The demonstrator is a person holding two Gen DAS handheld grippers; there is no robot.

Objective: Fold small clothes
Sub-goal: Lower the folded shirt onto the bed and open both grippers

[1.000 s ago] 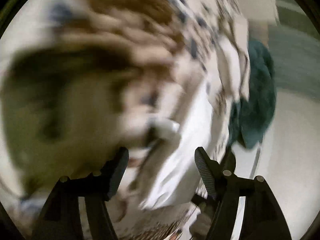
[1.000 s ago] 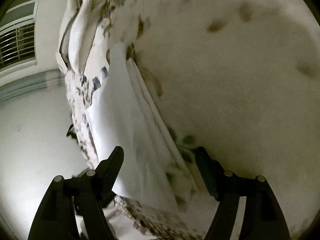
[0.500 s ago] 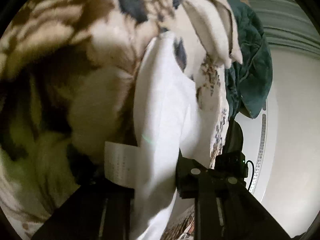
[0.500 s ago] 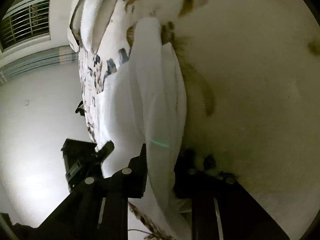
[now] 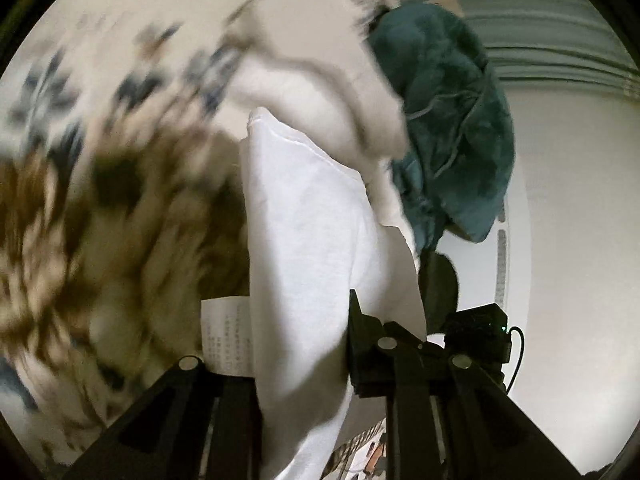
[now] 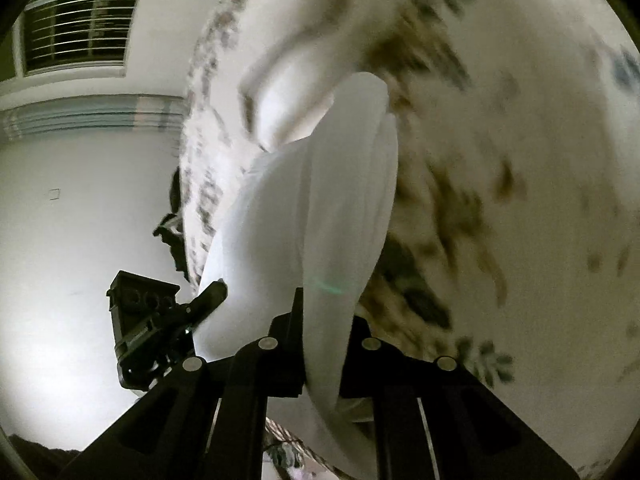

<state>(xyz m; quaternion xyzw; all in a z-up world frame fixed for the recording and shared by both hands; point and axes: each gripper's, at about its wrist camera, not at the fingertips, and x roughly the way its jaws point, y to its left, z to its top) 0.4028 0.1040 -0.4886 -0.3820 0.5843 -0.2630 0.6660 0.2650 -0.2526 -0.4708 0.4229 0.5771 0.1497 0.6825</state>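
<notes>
In the left wrist view, to the left of our left gripper (image 5: pixel 300 344) spreads a blurred patterned bedcover (image 5: pixel 100 208) in brown, cream and dark blue. Just beside the left finger hangs a white care label (image 5: pixel 226 336) with fine print, attached to the white garment (image 5: pixel 308 232). The garment stands up between the two fingers and fills the gap; our left gripper is clamped on its lower part, and the stitched hem rises ahead of the tips. Beyond the garment, further ahead, a cream cloth (image 5: pixel 320 92) lies bunched. To the right of that hangs a teal garment (image 5: pixel 452 120), crumpled against a pale wall. Just past the right finger we see our other gripper's black body (image 5: pixel 476 332) with a small green light and a cable.

In the right wrist view, far ahead on the left is a barred window (image 6: pixel 76 28) above a striped wall band (image 6: pixel 92 116). Lower left of our right gripper (image 6: pixel 324 320), close by, sits the left gripper (image 6: pixel 160 316), its tip touching the white garment's (image 6: pixel 308 208) edge. The garment passes between our right fingers, which are closed onto a thick folded layer of it; the cloth arches up ahead of the tips and hangs down below them. To the right the patterned bedcover (image 6: pixel 520 160) fills the view, blurred.
</notes>
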